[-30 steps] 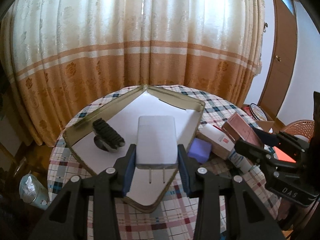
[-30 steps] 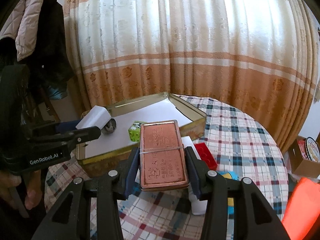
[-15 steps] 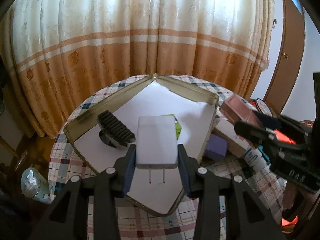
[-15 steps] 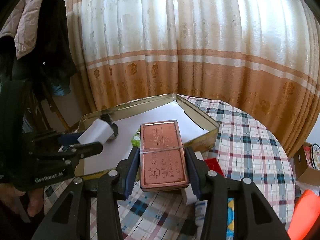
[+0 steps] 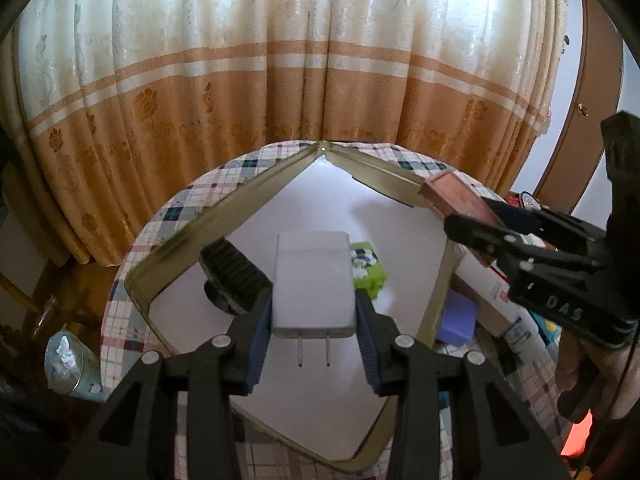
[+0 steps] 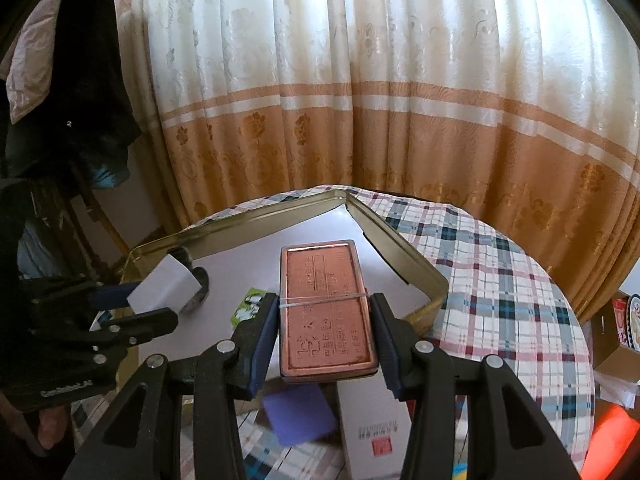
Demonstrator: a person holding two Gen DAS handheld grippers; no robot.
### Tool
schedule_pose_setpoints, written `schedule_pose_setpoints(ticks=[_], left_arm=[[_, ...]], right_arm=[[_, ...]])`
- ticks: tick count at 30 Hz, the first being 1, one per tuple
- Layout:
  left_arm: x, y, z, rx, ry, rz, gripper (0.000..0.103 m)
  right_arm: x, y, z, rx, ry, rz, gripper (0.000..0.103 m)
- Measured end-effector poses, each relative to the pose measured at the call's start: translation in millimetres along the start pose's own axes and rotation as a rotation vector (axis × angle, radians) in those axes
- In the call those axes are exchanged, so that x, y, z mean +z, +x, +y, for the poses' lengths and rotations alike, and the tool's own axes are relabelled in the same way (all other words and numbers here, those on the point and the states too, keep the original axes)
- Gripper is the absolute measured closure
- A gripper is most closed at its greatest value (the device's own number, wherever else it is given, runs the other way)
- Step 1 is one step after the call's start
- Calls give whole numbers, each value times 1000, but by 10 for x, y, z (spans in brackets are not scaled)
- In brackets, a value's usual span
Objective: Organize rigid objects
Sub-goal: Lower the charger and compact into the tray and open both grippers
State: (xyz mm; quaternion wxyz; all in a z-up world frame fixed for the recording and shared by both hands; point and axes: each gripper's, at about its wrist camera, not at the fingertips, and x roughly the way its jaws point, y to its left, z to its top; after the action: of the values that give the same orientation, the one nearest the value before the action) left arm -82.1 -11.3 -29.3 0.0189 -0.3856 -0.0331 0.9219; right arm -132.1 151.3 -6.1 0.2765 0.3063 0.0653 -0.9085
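My left gripper (image 5: pixel 313 334) is shut on a white plug charger (image 5: pixel 313 282), prongs toward the camera, held above the gold tin tray (image 5: pixel 224 212) with a white lining. My right gripper (image 6: pixel 325 334) is shut on a copper tin box (image 6: pixel 326 306) with a rubber band around it, held over the tray's near right rim (image 6: pixel 416 264). The copper box also shows in the left wrist view (image 5: pixel 452 198), and the charger in the right wrist view (image 6: pixel 164 286). In the tray lie a black ribbed wheel (image 5: pixel 232 270) and a green block (image 5: pixel 368 266).
The tray sits on a round table with a plaid cloth (image 6: pixel 500 280). Beside the tray lie a purple block (image 6: pixel 298 410), a white carton (image 6: pixel 376 424) and other small items. Curtains (image 5: pixel 280 80) hang behind. A glass jar (image 5: pixel 68 360) stands on the floor at left.
Both grippers have moved forward over the tray with their loads. The green block, earlier hidden behind the charger, now shows in the left wrist view. The right gripper has come closer to the tray's rim.
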Motion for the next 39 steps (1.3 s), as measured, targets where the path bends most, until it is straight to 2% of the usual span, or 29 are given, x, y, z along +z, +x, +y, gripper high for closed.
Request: schedule_pose_setpoints(ticks=[19, 39], left_arm=[[292, 342, 94, 67, 10, 98, 64], [422, 533, 97, 89, 17, 128, 64]], right_arm=[[152, 594, -24, -33, -17, 128, 55], [160, 778, -2, -24, -12, 168, 54]])
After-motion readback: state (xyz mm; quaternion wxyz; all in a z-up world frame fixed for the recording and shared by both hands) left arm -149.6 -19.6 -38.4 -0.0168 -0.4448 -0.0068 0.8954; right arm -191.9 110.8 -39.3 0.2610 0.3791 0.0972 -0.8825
